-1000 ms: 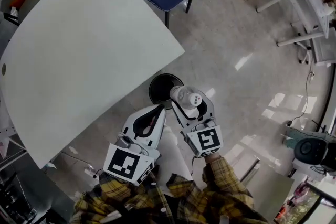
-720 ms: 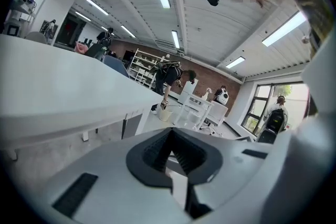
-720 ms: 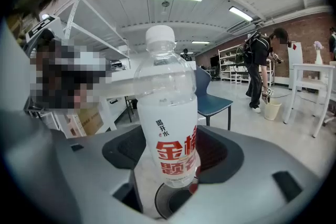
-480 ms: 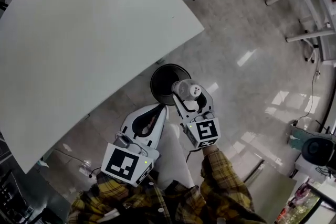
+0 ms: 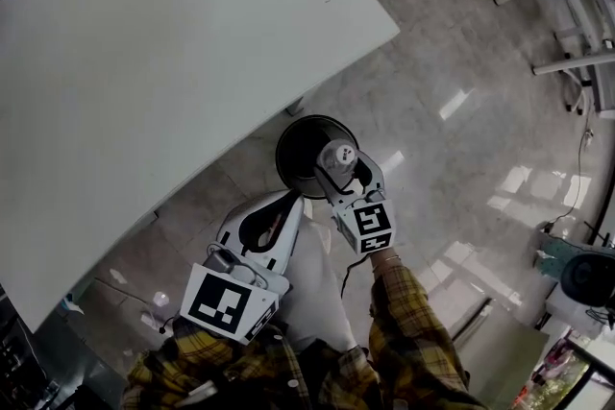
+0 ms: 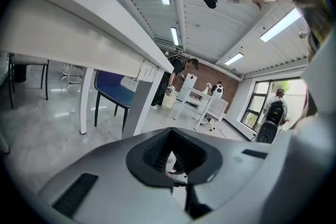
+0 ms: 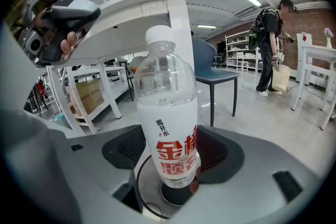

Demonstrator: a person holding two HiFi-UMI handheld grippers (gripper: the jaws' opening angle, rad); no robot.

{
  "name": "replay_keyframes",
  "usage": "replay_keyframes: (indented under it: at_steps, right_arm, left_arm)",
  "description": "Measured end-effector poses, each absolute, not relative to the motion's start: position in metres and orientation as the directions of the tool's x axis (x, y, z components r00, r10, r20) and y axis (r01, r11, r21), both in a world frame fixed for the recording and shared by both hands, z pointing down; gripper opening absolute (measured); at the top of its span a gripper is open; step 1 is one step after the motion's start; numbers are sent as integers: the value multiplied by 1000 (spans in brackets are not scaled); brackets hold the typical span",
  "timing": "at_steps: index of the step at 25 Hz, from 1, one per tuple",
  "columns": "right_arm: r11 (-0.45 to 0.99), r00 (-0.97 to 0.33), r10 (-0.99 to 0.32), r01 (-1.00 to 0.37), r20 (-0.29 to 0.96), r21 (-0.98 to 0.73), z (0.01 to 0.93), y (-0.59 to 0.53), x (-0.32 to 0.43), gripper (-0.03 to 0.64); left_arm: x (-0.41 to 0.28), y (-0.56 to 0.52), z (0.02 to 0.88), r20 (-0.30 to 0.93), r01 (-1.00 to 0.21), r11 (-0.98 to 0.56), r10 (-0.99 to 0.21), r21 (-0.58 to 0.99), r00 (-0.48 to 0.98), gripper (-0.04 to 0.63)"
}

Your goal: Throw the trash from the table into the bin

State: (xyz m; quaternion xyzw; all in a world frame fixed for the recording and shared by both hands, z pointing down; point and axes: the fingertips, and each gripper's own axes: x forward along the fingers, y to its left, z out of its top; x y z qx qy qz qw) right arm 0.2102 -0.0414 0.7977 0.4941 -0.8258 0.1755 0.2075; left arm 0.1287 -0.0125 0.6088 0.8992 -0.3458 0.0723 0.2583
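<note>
The right gripper (image 5: 344, 168) is clamped on a clear plastic bottle (image 5: 338, 156), its two jaws pressing on the lower body from either side. In the right gripper view the bottle (image 7: 168, 113) stands upright between the dark pads, with a white cap, a clear upper part and a white label bearing red characters. Straight below the bottle sits a round bin (image 5: 291, 147), black inside, standing on the floor; in the head view the bottle overlaps the bin's right half, and in the right gripper view the bin's circular rim (image 7: 143, 192) shows under the bottle's base. The bottle is above the opening, not inside it. The left gripper (image 5: 295, 200) is just beside the right one, on its left, with its jaws brought together at the tips and nothing between them; the left gripper view shows only the closed dark hollow of the pads (image 6: 152, 152). Each gripper carries a marker cube (image 5: 373, 221) near the hand, and yellow plaid sleeves (image 5: 408, 322) run back from them to the bottom of the head view. A large white table (image 5: 144, 62) fills the upper left of the head view, its curved edge close to the bin, with no trash visible on its top. A blue chair (image 7: 210, 68) stands beyond the table leg. A glossy grey floor (image 5: 461, 110) spreads to the right. In the right gripper view a person (image 7: 268, 44) with a backpack stands well apart, near other white tables.
</note>
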Motion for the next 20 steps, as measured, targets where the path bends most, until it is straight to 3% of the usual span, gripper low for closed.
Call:
replay_keyframes:
  at_steps: [8, 20]
  right_arm:
    - [463, -428, -672, -880, 605, -108, 886, -40, 199, 291]
    - [481, -402, -465, -863, 789, -157, 1003, -24, 188, 293]
  left_arm:
    - [127, -18, 640, 318, -660, -626, -580, 415, 750, 6]
    - [114, -14, 668, 363, -675, -624, -569, 393, 738, 6]
